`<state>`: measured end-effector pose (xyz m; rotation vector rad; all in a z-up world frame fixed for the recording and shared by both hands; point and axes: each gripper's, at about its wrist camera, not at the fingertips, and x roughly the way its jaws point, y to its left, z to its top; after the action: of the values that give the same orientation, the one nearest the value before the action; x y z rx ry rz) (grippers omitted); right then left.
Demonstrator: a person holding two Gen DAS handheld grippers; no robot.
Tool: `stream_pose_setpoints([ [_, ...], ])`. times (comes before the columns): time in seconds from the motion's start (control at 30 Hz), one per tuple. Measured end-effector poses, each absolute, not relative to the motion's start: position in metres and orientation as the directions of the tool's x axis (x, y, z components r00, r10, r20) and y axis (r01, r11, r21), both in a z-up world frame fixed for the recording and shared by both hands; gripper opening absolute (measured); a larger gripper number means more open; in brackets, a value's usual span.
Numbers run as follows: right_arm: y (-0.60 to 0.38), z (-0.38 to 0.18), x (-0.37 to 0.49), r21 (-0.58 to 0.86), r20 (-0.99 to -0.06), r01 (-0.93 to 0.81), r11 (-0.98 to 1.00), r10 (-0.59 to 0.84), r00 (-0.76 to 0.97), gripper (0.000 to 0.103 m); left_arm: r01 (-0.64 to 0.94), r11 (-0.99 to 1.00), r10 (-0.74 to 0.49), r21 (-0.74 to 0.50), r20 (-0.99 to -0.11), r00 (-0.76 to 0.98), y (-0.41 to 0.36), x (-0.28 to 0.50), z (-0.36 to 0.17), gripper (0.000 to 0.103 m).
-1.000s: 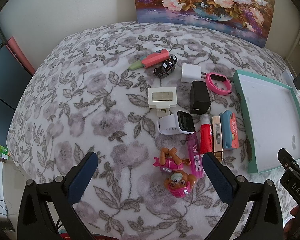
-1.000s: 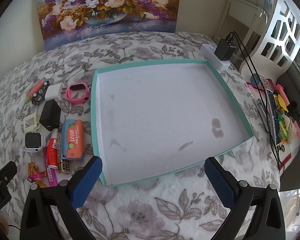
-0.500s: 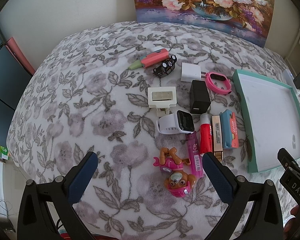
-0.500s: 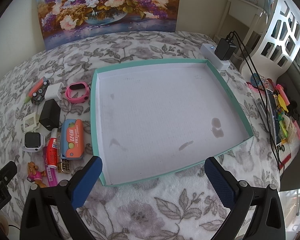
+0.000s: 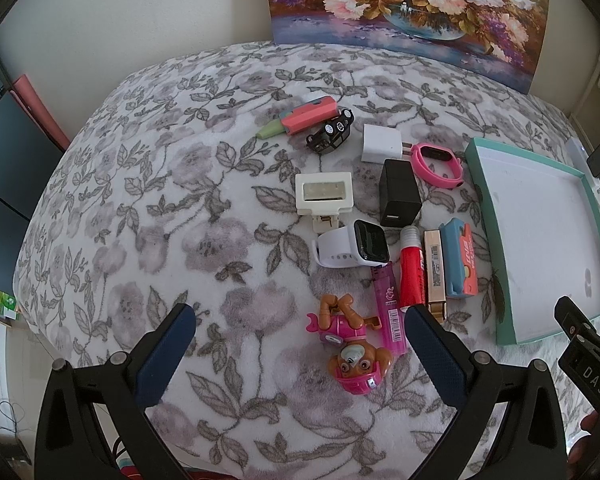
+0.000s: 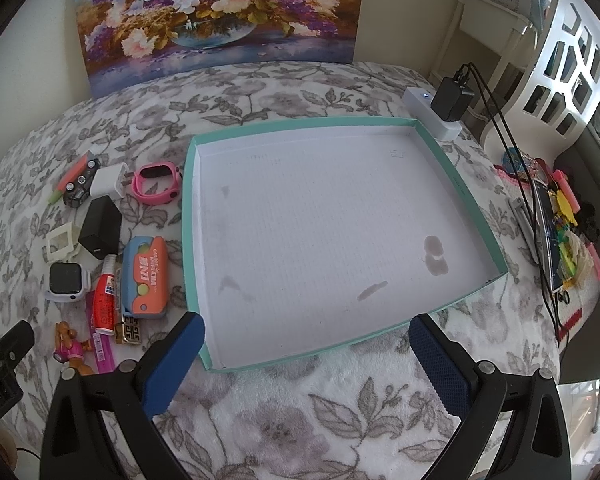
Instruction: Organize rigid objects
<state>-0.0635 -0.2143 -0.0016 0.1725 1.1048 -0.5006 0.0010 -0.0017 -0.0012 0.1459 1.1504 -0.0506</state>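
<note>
Several small objects lie on the floral blanket: a pink toy dog (image 5: 350,344), a pink lighter (image 5: 390,306), a red tube (image 5: 412,268), a white smartwatch (image 5: 354,244), a black charger (image 5: 398,194), a white charger (image 5: 380,143), a pink band watch (image 5: 436,164) and a blue-orange case (image 5: 460,262). The empty teal-rimmed tray (image 6: 460,184) lies right of them. My left gripper (image 5: 300,344) is open above the toy dog. My right gripper (image 6: 306,352) is open at the tray's near edge.
A white frame piece (image 5: 324,194), a black toy car (image 5: 332,134) and a coral-green marker (image 5: 300,122) lie farther back. A flower painting (image 6: 220,16) leans on the wall. A power strip with a plugged adapter (image 6: 440,110) and clutter (image 6: 560,220) sit right of the tray.
</note>
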Motion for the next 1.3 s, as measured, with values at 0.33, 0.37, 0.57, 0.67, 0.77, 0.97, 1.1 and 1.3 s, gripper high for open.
stream_pose_setpoints([
  [0.33,-0.199,0.01,-0.054,-0.011,-0.888,0.446,0.895,-0.214,0.407,0.103,0.09,0.996,-0.011,0.024,-0.929,0.369,0.008,0.003,-0.014,0.103],
  [0.37,-0.196,0.009,-0.048,0.001,-0.892,0.448,0.894,-0.201,0.405,0.103,0.09,0.996,-0.023,0.009,-0.936,0.351,0.009,0.004,-0.018,0.103],
  [0.57,-0.183,0.013,-0.027,-0.001,-0.9,0.441,0.897,-0.193,0.39,0.103,0.077,0.996,-0.067,-0.048,-0.962,0.265,0.011,0.008,-0.035,0.094],
  [0.67,-0.178,0.011,-0.015,0.019,-0.91,0.446,0.895,-0.169,0.38,0.103,0.078,0.995,-0.079,-0.063,-0.97,0.229,0.01,0.009,-0.043,0.092],
  [0.77,-0.173,0.004,-0.005,0.063,-0.922,0.459,0.886,-0.124,0.366,0.103,0.096,0.993,-0.086,-0.067,-0.974,0.208,0.006,0.007,-0.047,0.09],
  [0.97,-0.161,-0.016,0.0,0.068,-0.934,0.44,0.896,-0.097,0.343,0.103,0.121,0.99,-0.089,-0.071,-0.985,0.151,0.002,0.005,-0.058,0.079],
  [1.1,-0.161,-0.021,-0.004,0.082,-0.941,0.441,0.893,-0.077,0.331,0.103,0.139,0.987,-0.096,-0.08,-0.989,0.11,-0.003,0.005,-0.066,0.07],
  [1.3,-0.164,-0.021,-0.008,0.085,-0.944,0.44,0.894,-0.07,0.323,0.103,0.151,0.985,-0.102,-0.086,-0.989,0.104,-0.009,0.006,-0.067,0.062],
])
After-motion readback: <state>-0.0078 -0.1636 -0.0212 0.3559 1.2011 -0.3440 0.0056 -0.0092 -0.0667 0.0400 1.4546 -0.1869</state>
